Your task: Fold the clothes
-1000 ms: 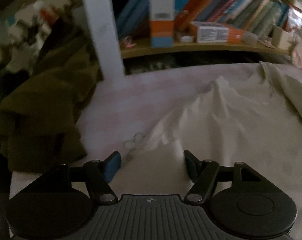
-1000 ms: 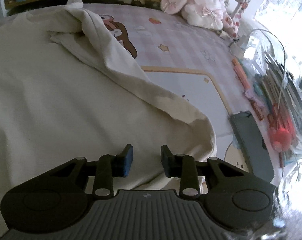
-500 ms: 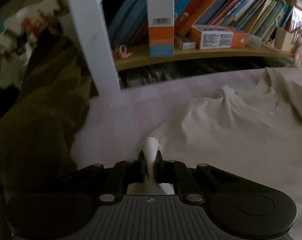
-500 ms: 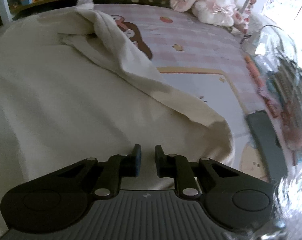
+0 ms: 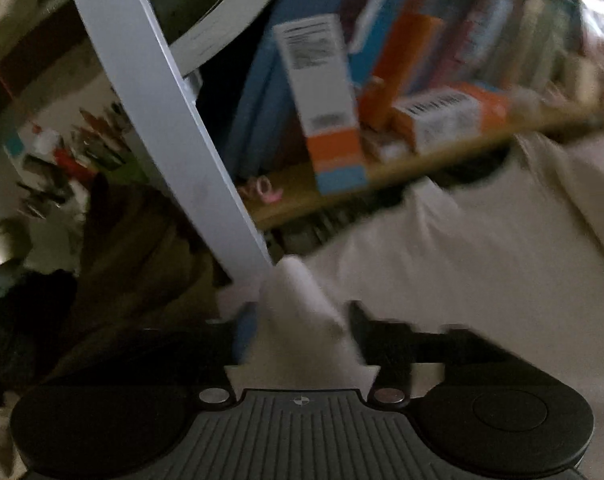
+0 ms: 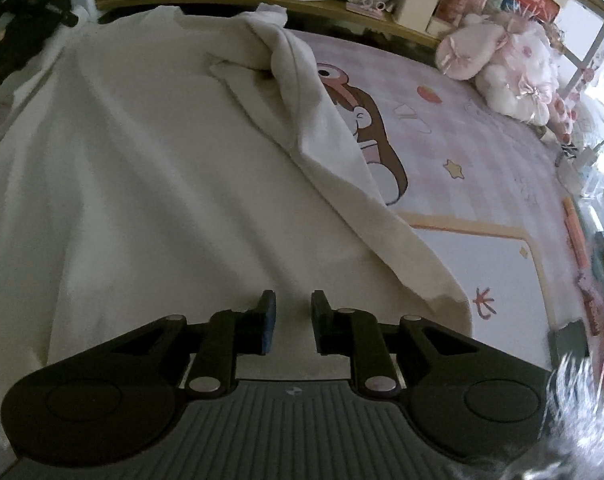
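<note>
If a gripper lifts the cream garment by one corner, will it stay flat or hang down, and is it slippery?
The cream garment will probably hang down limp: it lies in soft wrinkles and a loose fold. It looks matte, so likely not slippery. A peak of it stands between the opening jaws of the left gripper, so it may slide free.

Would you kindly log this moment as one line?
left gripper: opening, shirt corner between jaws | right gripper: opening, over shirt
</note>
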Action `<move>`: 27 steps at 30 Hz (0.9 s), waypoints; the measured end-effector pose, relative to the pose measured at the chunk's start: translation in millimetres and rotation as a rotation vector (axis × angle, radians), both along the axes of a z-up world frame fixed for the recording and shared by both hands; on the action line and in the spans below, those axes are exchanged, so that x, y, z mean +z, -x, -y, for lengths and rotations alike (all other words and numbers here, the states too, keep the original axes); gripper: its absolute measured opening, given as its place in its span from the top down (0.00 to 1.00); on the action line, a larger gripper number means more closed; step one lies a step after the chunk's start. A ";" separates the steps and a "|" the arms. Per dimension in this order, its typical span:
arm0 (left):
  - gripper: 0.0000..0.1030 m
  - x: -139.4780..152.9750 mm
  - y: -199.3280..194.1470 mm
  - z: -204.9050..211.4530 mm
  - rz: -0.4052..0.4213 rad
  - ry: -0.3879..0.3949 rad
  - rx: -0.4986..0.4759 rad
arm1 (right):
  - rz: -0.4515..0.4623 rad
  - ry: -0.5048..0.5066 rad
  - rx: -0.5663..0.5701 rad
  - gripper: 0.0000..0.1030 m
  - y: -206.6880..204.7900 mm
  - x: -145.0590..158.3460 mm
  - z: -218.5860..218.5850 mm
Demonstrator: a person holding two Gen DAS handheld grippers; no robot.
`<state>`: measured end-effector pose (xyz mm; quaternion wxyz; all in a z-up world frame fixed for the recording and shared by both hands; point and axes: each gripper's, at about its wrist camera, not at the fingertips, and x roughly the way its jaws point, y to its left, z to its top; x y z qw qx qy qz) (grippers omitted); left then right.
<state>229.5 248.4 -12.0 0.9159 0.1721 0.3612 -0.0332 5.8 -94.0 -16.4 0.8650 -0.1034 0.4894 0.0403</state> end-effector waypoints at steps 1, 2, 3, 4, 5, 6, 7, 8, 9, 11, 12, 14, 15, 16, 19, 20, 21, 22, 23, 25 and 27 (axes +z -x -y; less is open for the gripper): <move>0.42 0.5 20.5 -0.1 -0.006 0.008 -0.006 | 0.001 -0.009 -0.004 0.81 5.5 3.0 5.0; 0.42 1.0 40.9 -0.2 -0.012 0.016 -0.013 | 0.002 -0.017 -0.007 0.79 11.1 5.9 10.1; 0.42 1.4 61.4 -0.3 -0.019 0.025 -0.019 | 0.003 -0.026 -0.011 0.78 16.6 8.9 15.1; 0.41 1.9 82.1 -0.5 -0.025 0.034 -0.025 | 0.003 -0.036 -0.017 0.78 22.1 11.5 20.5; 0.40 2.4 105.8 -1.5 -0.031 0.062 -0.018 | -0.003 -0.049 -0.030 0.77 27.4 13.0 26.6; 0.38 1.9 127.9 -2.3 -0.047 0.093 -0.009 | -0.009 -0.063 -0.040 0.77 32.4 14.5 32.7; 0.37 1.5 150.5 -0.1 -0.060 0.116 0.006 | -0.016 -0.080 -0.038 0.77 37.0 16.1 38.4; 0.37 1.1 173.1 2.2 -0.074 0.140 0.022 | -0.022 -0.098 -0.037 0.77 41.6 17.7 44.1; 0.35 0.7 195.4 4.7 -0.087 0.163 0.039 | -0.028 -0.113 -0.033 0.76 46.0 19.1 49.5; 0.35 0.9 231.0 15.8 -0.096 0.187 0.108 | -0.034 -0.133 -0.004 0.71 52.7 21.0 57.7; 0.35 1.0 248.7 21.3 -0.100 0.198 0.143 | -0.039 -0.147 0.012 0.71 55.4 21.7 62.3; 0.35 1.3 284.1 32.3 -0.108 0.223 0.212 | -0.050 -0.173 0.037 0.70 59.3 22.3 72.2; 0.34 2.5 298.9 36.0 -0.107 0.257 0.244 | -0.057 -0.185 0.049 0.70 61.1 22.3 77.2; 0.34 2.7 310.9 40.1 -0.105 0.287 0.272 | -0.063 -0.199 0.065 0.68 63.4 21.8 81.3; 0.32 -0.7 341.6 54.1 -0.125 0.367 0.368 | -0.085 -0.230 0.114 0.64 71.6 18.8 91.5; 0.32 -1.6 351.5 58.3 -0.133 0.394 0.398 | -0.094 -0.234 0.132 0.64 74.9 17.1 93.9; 0.32 -4.1 359.6 63.3 -0.135 0.423 0.417 | -0.102 -0.237 0.150 0.64 78.3 15.4 96.3; 0.32 -6.6 367.4 68.3 -0.137 0.452 0.436 | -0.106 -0.237 0.170 0.64 82.3 13.7 99.1; 0.32 -10.3 372.3 73.4 -0.142 0.481 0.452 | -0.111 -0.238 0.188 0.64 85.8 11.9 101.7; 0.32 -18.4 375.7 84.7 -0.165 0.519 0.477 | -0.120 -0.247 0.206 0.64 90.8 7.5 106.2; 0.32 -24.5 377.1 93.9 -0.168 0.546 0.503 | -0.125 -0.260 0.223 0.65 94.5 3.9 107.1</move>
